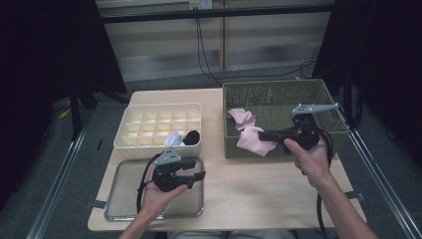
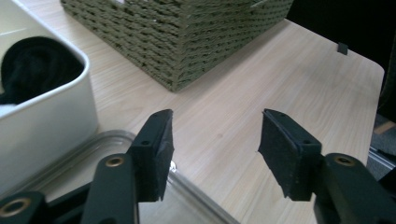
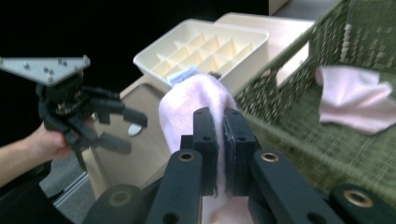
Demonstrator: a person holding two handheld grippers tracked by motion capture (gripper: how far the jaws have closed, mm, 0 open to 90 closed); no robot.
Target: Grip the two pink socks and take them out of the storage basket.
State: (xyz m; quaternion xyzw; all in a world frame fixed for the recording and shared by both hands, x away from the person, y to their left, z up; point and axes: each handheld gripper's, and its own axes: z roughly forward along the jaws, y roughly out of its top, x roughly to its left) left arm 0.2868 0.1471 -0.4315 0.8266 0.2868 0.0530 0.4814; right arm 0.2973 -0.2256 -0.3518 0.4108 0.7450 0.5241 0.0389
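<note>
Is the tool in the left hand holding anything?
No, the left tool has its black jaws standing apart over the metal tray and the wooden table, with nothing between them.

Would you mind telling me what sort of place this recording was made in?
Probably a lab recording station, not a home: a small wooden table ringed by dark curtains, cables trailing behind it, and sorting props, a divided organiser box and wicker basket.

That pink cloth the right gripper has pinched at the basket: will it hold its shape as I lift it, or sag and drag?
Probably floppy: the pink cloth already drapes limp over the basket wall below the right gripper. It looks light and thin, folding over the shut jaws in the right gripper view. A trailing end could catch on the woven rim, so lift it high.
</note>
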